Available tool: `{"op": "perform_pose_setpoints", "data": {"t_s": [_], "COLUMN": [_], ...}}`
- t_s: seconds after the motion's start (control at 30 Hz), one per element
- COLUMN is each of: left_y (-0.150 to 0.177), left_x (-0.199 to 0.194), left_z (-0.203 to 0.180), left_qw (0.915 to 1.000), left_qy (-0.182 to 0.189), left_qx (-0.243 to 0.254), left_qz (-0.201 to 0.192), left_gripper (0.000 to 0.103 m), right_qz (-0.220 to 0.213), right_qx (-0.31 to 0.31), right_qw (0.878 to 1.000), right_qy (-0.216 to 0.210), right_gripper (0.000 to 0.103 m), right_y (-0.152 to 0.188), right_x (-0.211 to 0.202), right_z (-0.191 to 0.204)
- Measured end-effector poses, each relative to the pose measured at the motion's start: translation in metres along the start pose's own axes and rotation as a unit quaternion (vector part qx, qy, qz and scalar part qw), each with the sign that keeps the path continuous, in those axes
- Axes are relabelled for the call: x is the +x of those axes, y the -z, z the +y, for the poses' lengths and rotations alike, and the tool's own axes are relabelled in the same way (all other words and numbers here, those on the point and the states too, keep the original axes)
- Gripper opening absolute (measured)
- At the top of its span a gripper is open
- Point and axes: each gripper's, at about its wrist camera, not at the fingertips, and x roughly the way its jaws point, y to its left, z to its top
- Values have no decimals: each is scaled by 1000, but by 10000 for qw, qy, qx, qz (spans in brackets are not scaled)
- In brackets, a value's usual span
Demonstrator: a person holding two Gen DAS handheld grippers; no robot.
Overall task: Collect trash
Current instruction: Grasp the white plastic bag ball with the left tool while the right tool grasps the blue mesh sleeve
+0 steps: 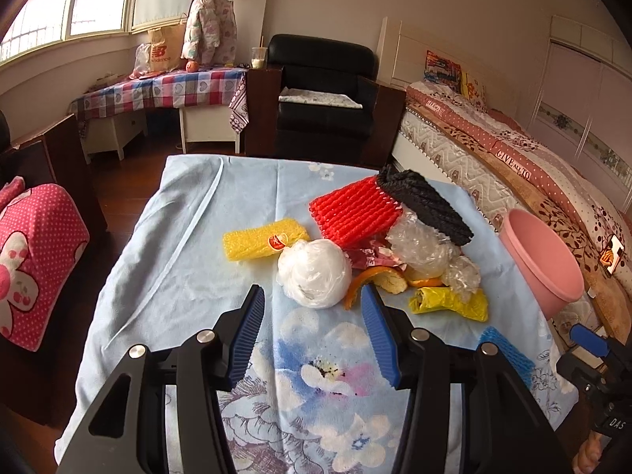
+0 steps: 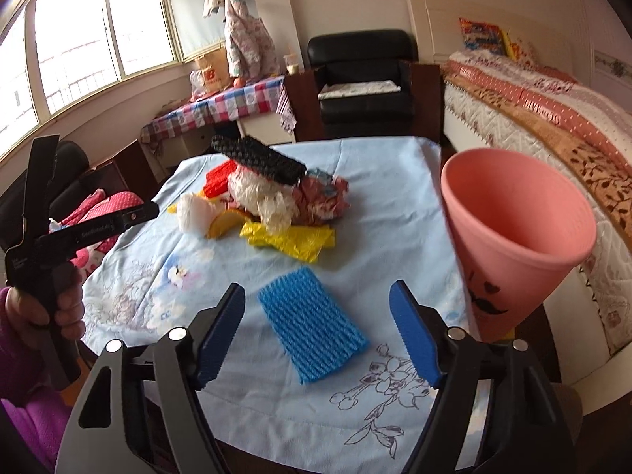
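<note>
Just ahead of the left gripper point(image 1: 312, 308), whose two blue-padded jaws stand spread with nothing between them, sits one white crumpled plastic bag point(image 1: 314, 272) on the light blue floral tablecloth point(image 1: 189, 237). Beyond its tips lie four foam fruit nets in the pile: one yellow foam net point(image 1: 262, 239) to the far left, one red foam net point(image 1: 355, 209) further out, and one black foam net point(image 1: 426, 205) resting on top of the red one. To the right of the bag are one curl of orange peel point(image 1: 379, 280), clear crumpled plastic wrap point(image 1: 422, 249) and one yellow plastic bag point(image 1: 450, 302). Under the right gripper point(image 2: 316, 316), its jaws also parted and gripping nothing, lies the one blue foam net point(image 2: 312, 331) flat on the cloth, roughly midway between the fingertips but not touched. To that gripper's right, one pink plastic bin point(image 2: 513, 237) stands at the table's edge, empty as far as can be seen. A hand point(image 2: 59, 308) in a purple sleeve holds the left tool.
</note>
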Motion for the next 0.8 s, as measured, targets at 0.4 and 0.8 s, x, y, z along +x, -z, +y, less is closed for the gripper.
{"op": "perform_pose_setpoints", "data": {"t_s": [0.4,0.8], "left_y": [-15,-13], "left_x": [55,69], "left_z": [-7,3], "left_qw": [9991,9989], "left_qy": [-178,-113], "left_qx": [-107,-158], "left_qz": [367,423], "left_gripper": [50,17], "right_qz": [611,1051], "right_qx": [4,-21], "right_qw": [9980,9944], "right_qy": [-161,-98], "right_gripper": [75,62], "right_y": [8,15], "right_x": [32,51], "right_z": [-9,-13]}}
